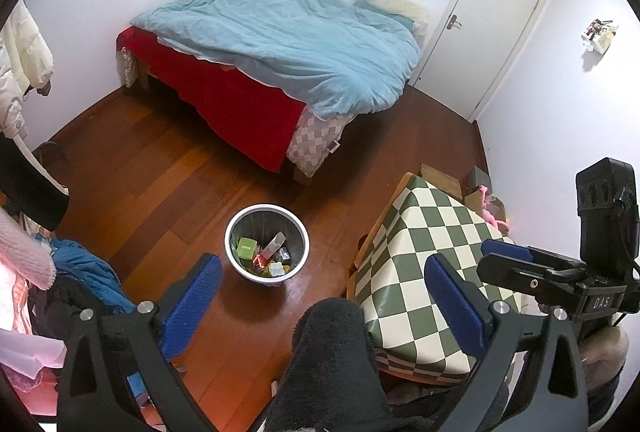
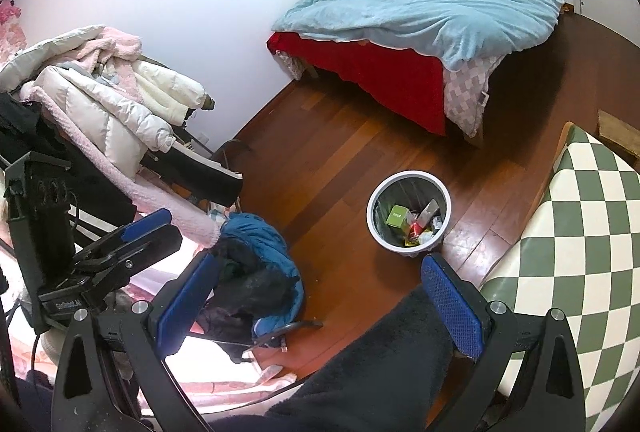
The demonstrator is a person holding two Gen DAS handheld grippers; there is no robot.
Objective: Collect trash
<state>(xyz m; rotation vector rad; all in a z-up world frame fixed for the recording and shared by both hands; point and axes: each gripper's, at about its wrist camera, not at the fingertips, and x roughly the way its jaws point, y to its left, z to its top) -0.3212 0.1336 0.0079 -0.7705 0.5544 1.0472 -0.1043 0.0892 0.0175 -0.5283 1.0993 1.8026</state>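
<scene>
white-rimmed and round, the single trash bin point(image 1: 267, 245) stands on the wood floor point(image 1: 160, 167), already holding a green box point(image 1: 247, 247) and mixed wrappers. from the bin, the left gripper point(image 1: 320, 296) sits just behind and above, the right gripper point(image 2: 320, 292) behind and a little further back. both grippers, two in all, hang wide open and empty; no loose trash shows outside the bin.

Left gripper point(image 1: 323, 296): black plastic frame with triangular cut-outs, silver round-head screws at the finger pivots, and blue textured pads point(image 1: 196, 298) on both fingers. Right gripper point(image 2: 318, 298): same build, with blue dimpled pads point(image 2: 450, 306). A dark fleecy trouser leg point(image 2: 372, 372) shows below each.
</scene>
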